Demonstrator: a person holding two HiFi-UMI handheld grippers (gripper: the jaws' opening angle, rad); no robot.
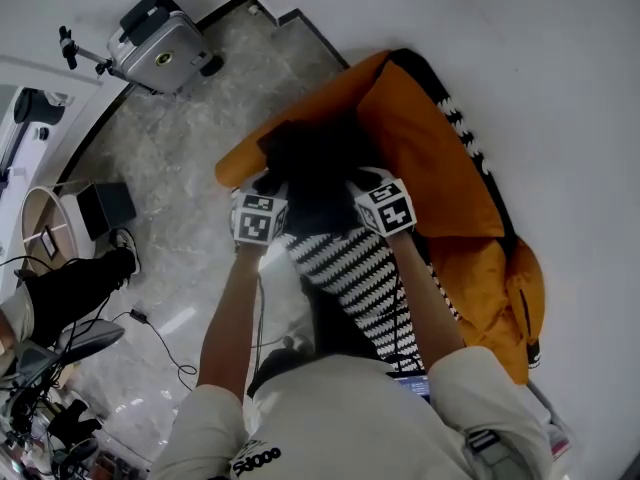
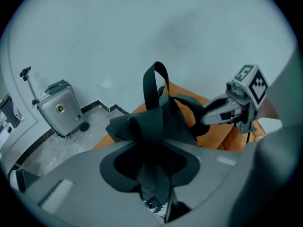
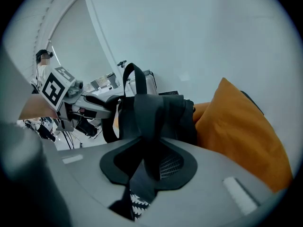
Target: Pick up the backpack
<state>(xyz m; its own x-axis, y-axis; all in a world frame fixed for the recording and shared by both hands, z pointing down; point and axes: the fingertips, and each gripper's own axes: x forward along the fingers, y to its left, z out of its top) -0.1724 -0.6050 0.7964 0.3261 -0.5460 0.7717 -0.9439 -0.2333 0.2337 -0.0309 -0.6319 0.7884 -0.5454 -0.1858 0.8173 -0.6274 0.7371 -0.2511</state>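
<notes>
Here the black backpack (image 1: 350,268) (zigzag-patterned front) leans on an orange beanbag (image 1: 425,148). The left gripper (image 2: 151,162) and right gripper (image 3: 149,162) each pinch its dark top fabric, probably the straps. Its contents are hidden. A silver suitcase (image 1: 160,48) stands shut, well apart.

The left gripper (image 2: 150,145) clamps the black backpack (image 2: 163,119); the right gripper (image 2: 208,113) holds its strap. A silver suitcase (image 2: 59,109) stands at left.

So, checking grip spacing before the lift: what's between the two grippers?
The bunched black top of the backpack fills the gap between the left gripper and the right gripper, seen best in the head view.
</notes>
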